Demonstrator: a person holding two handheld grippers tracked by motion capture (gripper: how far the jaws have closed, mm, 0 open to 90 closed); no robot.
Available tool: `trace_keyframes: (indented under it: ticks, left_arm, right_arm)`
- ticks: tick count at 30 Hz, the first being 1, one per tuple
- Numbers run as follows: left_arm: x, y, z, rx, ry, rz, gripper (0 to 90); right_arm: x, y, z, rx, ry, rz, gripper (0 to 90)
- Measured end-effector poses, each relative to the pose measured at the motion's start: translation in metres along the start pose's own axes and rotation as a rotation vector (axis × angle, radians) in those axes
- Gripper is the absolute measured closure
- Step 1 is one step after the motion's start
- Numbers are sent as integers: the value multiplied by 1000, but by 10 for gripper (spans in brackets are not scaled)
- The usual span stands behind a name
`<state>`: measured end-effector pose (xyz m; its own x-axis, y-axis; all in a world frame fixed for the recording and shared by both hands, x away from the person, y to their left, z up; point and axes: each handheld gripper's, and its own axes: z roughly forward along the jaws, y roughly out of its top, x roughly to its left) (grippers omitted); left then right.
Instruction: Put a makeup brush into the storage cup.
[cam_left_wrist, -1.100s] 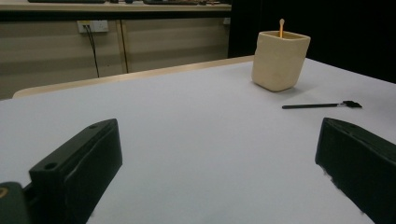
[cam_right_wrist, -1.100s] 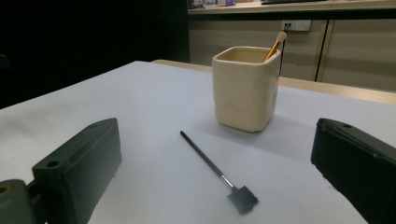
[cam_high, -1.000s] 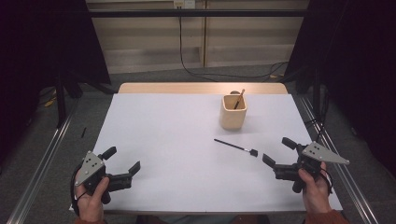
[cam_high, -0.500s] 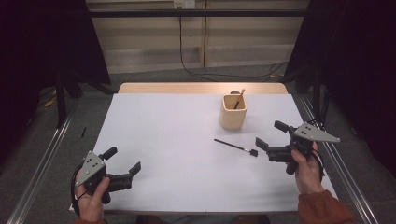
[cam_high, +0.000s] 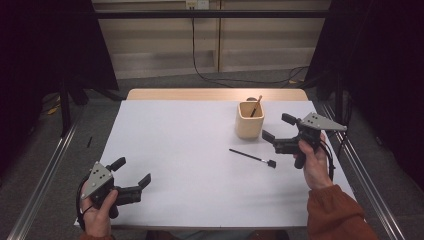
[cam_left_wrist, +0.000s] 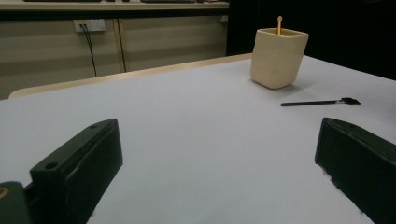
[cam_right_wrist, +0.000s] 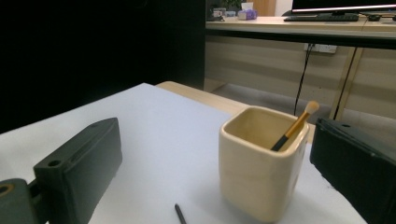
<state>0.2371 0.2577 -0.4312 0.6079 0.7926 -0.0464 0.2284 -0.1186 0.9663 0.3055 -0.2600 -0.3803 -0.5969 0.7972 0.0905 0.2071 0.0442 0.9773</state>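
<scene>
Since a second ago the right tool (cam_high: 279, 131) has risen from the desk's near edge to just beside the cream cup (cam_high: 249, 120), jaws wide apart and empty. A black brush (cam_high: 252, 157) lies on the white desk (cam_high: 190, 150) below it. The left tool (cam_high: 131, 176) rests near-left, spread and empty.
</scene>
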Motion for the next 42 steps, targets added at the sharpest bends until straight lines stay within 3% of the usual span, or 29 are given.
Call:
trace_keyframes:
  ticks: [14,19,22,28,32,34,42]
  left_arm:
    - [0,0,1,3,-5,5,7]
    - [-1,0,1,4,-6,6,7]
    - [-1,0,1,3,-8,6,7]
    - [-1,0,2,6,-12,12,8]
    - [-1,0,2,5,-12,10,8]
    - [-1,0,2,6,-11,11,8]
    - [0,0,2,8,-11,13,9]
  right_arm:
    - [-13,23,29,-6,-9,-33,13]
    - [-13,25,33,-9,5,-6,36]
    - [-13,24,34,22,7,-3,47]
    - [-18,23,30,111,25,14,42]
    - [-20,23,26,185,35,-30,139]
    - [-21,22,25,232,89,-25,149]
    - [-20,15,31,458,139,-34,89]
